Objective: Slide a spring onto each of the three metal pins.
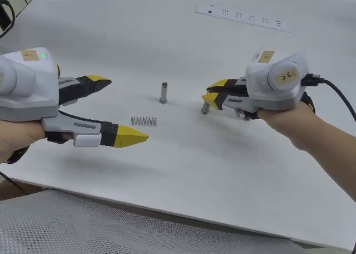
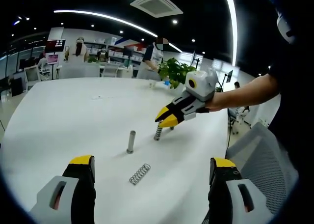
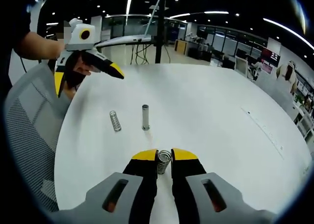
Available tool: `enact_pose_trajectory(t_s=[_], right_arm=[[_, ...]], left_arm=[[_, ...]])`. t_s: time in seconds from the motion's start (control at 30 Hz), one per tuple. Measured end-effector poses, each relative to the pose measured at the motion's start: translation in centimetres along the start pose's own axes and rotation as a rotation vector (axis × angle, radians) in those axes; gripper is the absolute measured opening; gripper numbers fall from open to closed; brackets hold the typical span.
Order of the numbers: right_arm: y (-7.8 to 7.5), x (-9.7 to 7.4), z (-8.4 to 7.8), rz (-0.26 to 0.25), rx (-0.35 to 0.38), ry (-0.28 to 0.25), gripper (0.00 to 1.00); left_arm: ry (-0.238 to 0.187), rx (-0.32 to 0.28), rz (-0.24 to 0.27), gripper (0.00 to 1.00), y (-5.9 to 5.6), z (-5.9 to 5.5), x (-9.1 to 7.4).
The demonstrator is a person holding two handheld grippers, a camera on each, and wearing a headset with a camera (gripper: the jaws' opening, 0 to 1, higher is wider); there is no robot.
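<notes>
My left gripper is spread wide, both yellow-tipped jaws well apart and holding nothing, hovering above the white table. Just past its tips, in line with the gap between the jaws, the loose spring lies flat on its side. A little farther ahead and slightly left of that line, a bare metal pin stands upright with nothing on it. Beyond the pin, off to the right, my right gripper points down toward the table. Its jaws are drawn close together and pinch an upright spring right at the tips, its lower end at the table surface. I cannot tell whether a pin sits inside this spring. From the right gripper, the metal pin stands ahead and a touch left, the loose spring lies just left of it, and the left gripper hangs farther off to the left. A white power strip lies well beyond both grippers.
</notes>
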State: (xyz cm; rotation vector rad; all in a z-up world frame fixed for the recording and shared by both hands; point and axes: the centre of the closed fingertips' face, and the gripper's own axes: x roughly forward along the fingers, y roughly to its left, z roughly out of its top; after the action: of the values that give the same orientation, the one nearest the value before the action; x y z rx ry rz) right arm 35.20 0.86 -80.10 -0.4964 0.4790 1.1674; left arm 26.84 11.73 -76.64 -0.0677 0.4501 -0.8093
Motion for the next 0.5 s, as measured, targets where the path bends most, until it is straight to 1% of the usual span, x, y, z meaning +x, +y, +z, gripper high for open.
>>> enact_pose_trajectory(t_s=[0.1, 0.33, 0.37, 0.5], right_arm=[[0.16, 0.13, -0.42, 0.006, 0.009, 0.012, 0.08], [0.35, 0.21, -1.06, 0.007, -0.004, 0.035, 0.08], [0.33, 0.2, -0.95, 0.006, 0.0, 0.029, 0.08], [0.33, 0.22, -0.96, 0.008, 0.013, 0.033, 0.08]], left_arm=[[0.0, 0.001, -0.002, 0.94, -0.12, -0.02, 0.04], [-0.002, 0.001, -0.003, 0.94, -0.21, 0.07, 0.09], [-0.002, 0.0, -0.003, 0.94, -0.21, 0.08, 0.09], [-0.007, -0.002, -0.001, 0.94, -0.16, 0.2, 0.05]])
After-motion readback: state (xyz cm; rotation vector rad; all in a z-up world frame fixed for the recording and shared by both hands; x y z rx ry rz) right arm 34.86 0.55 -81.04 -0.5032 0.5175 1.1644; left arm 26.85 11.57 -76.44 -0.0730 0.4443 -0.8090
